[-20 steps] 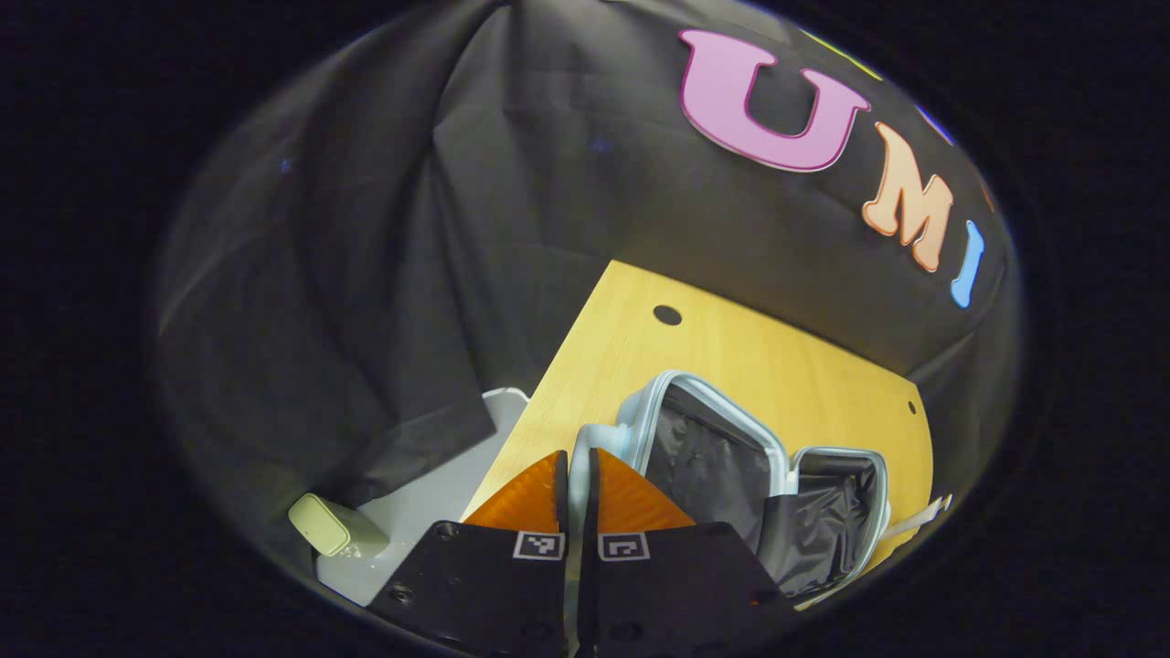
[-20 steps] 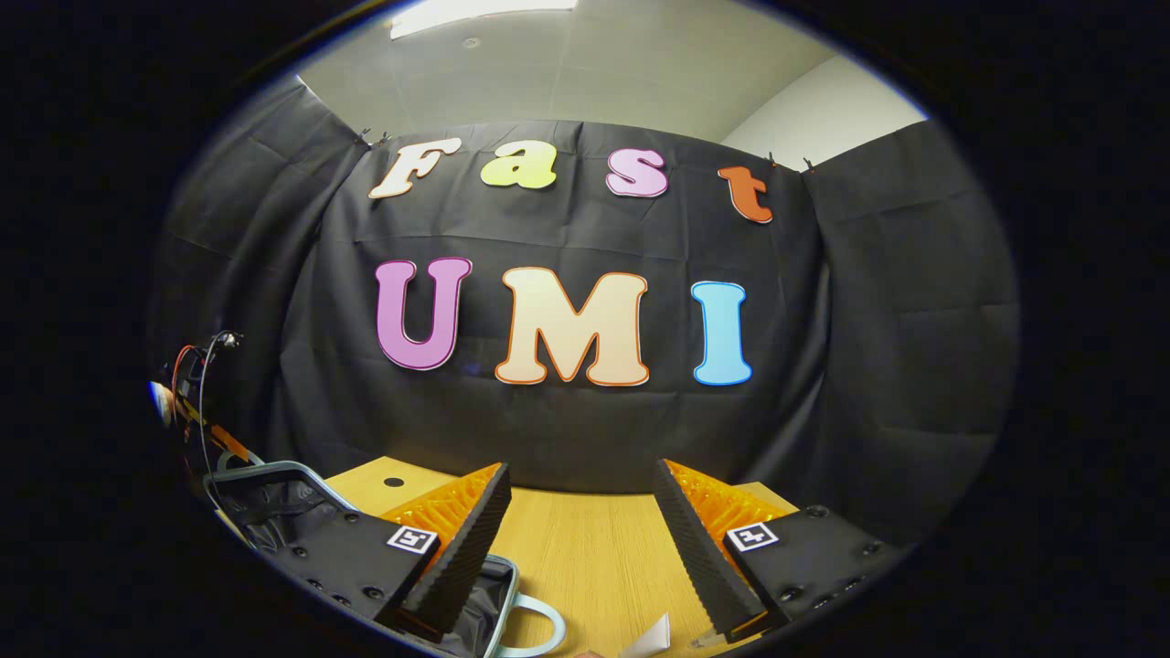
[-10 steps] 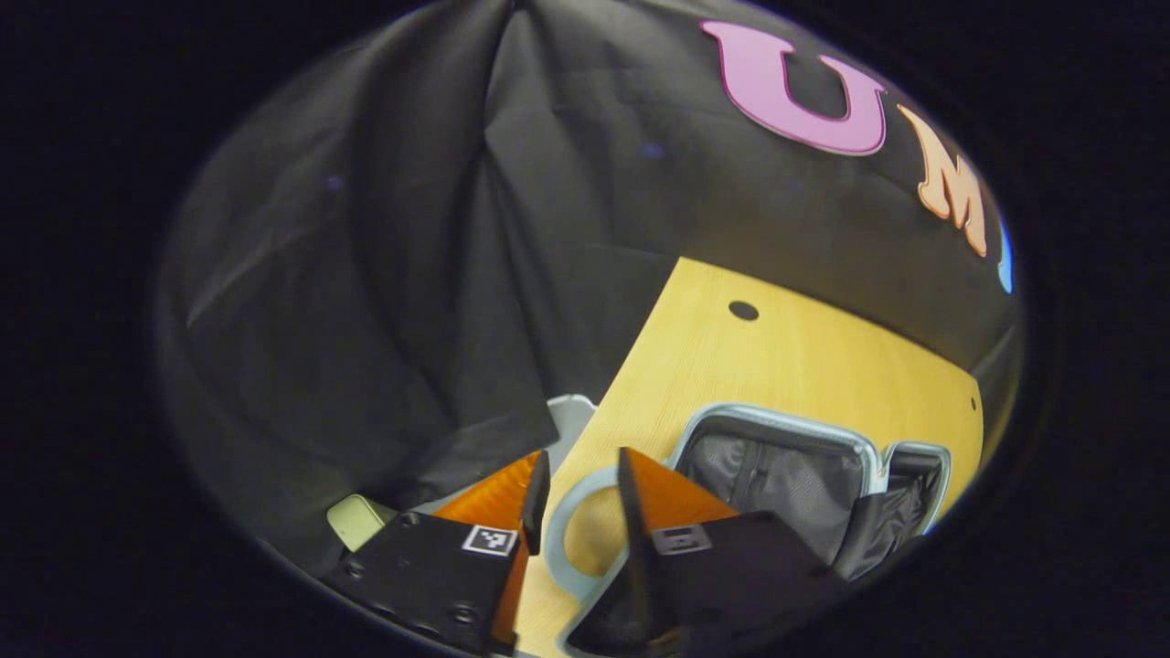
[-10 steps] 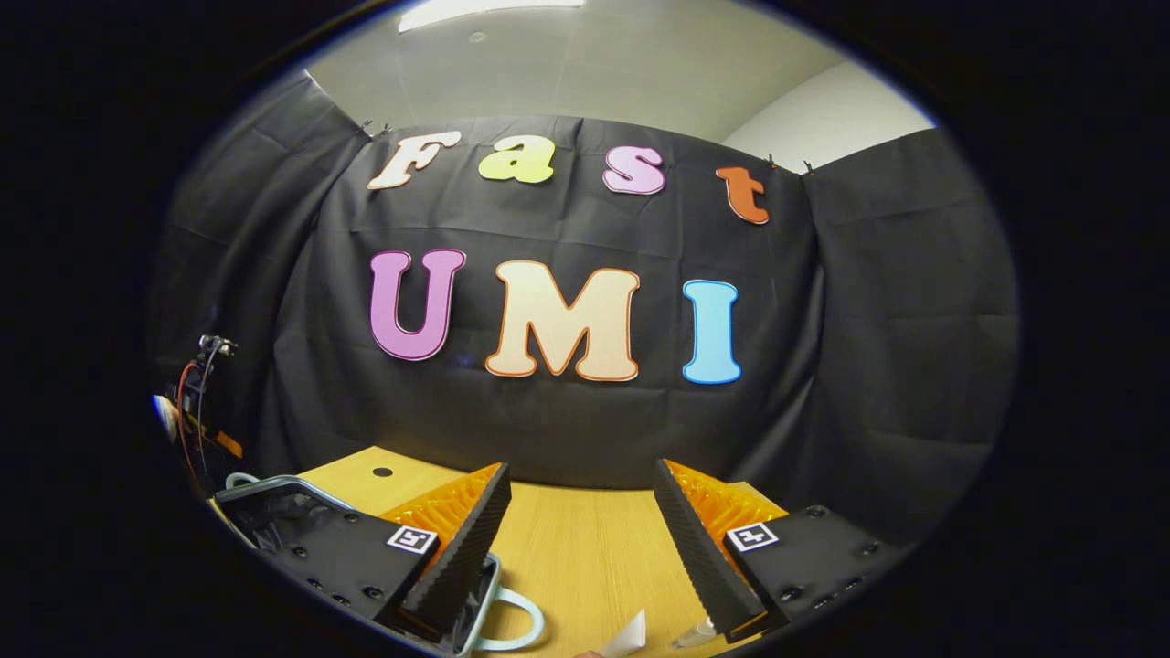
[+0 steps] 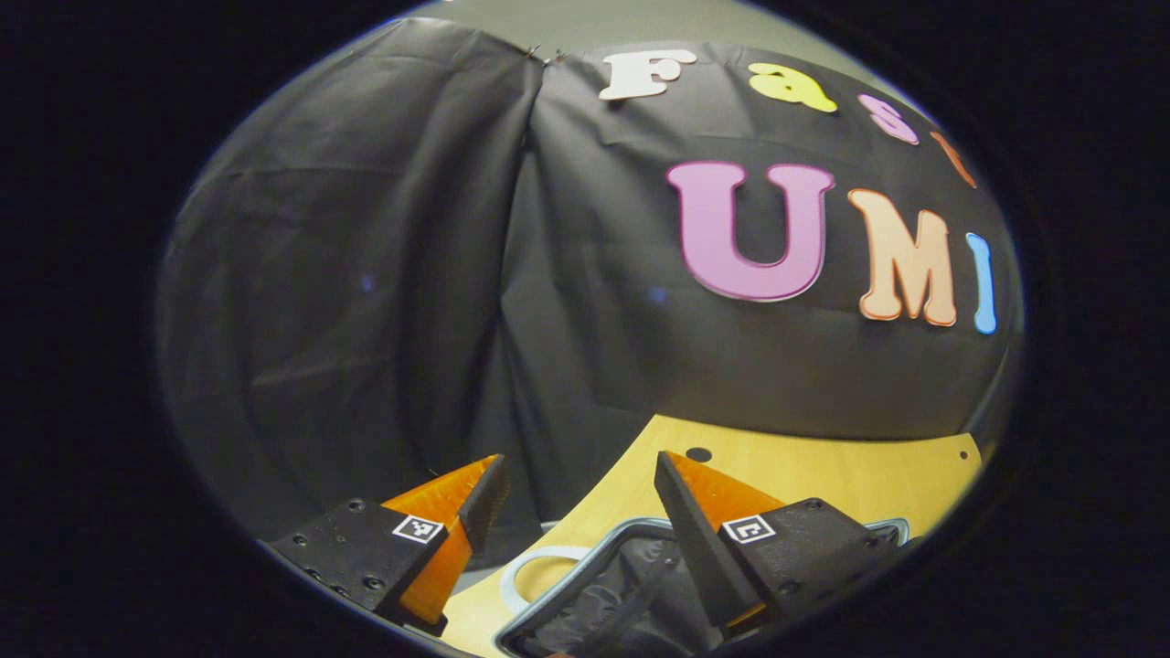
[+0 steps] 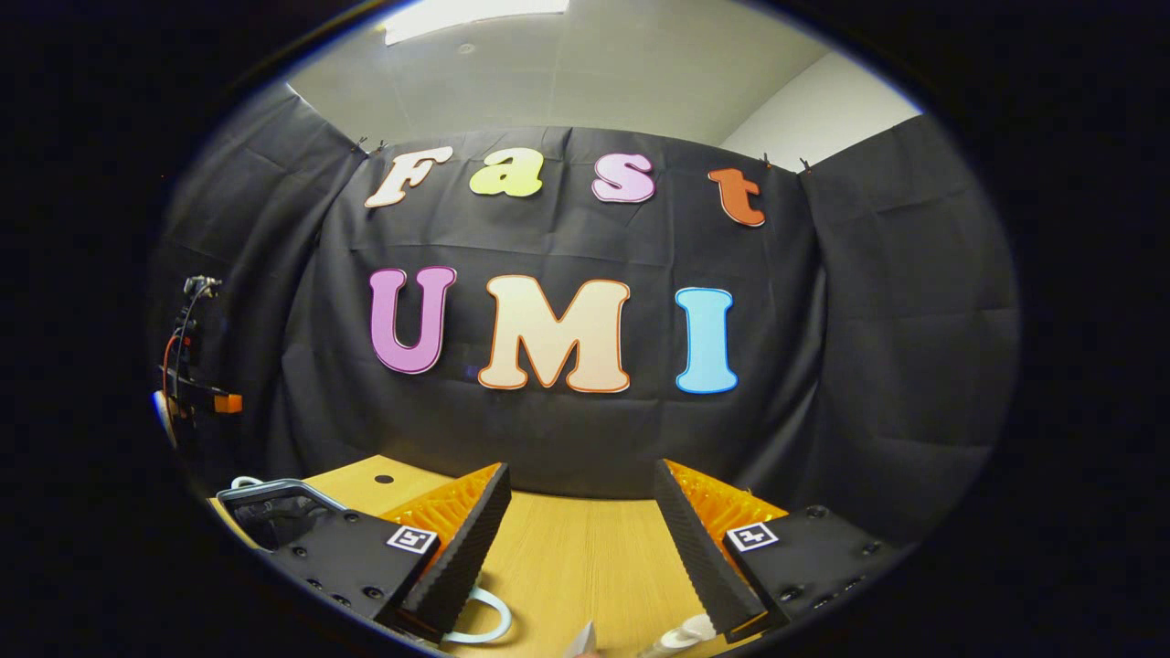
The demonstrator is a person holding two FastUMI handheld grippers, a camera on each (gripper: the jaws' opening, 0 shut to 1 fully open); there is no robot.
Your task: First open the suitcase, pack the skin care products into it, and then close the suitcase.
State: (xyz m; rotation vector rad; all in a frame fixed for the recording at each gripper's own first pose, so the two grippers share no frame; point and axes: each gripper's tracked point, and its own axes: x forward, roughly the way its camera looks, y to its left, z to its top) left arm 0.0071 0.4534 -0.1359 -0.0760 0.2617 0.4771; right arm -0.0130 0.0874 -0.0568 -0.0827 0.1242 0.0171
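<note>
The suitcase [image 5: 631, 585] lies open on the wooden table [image 5: 823, 475], with a pale blue rim and dark lining. Its pale blue handle loop [image 5: 539, 571] points toward the table's left edge. My left gripper [image 5: 578, 471] hangs open above the handle end, touching nothing. In the right gripper view the suitcase [image 6: 265, 512] sits at the lower left and its handle loop [image 6: 484, 623] shows beside my left finger. My right gripper [image 6: 580, 473] stands open over bare table. A small pale skin care container [image 6: 681, 632] and a white corner [image 6: 583, 642] peek in at the bottom edge.
The black cloth wall rises just behind the table. A round hole [image 5: 698, 454] marks the tabletop near its back edge. At the far left of the right gripper view hangs a device with red wires [image 6: 187, 375]. The table's left edge runs beside the suitcase handle.
My left gripper was shut on the suitcase's pale blue edge by the handle; it has opened, let go and tilted upward. My right gripper stayed open and barely shifted.
</note>
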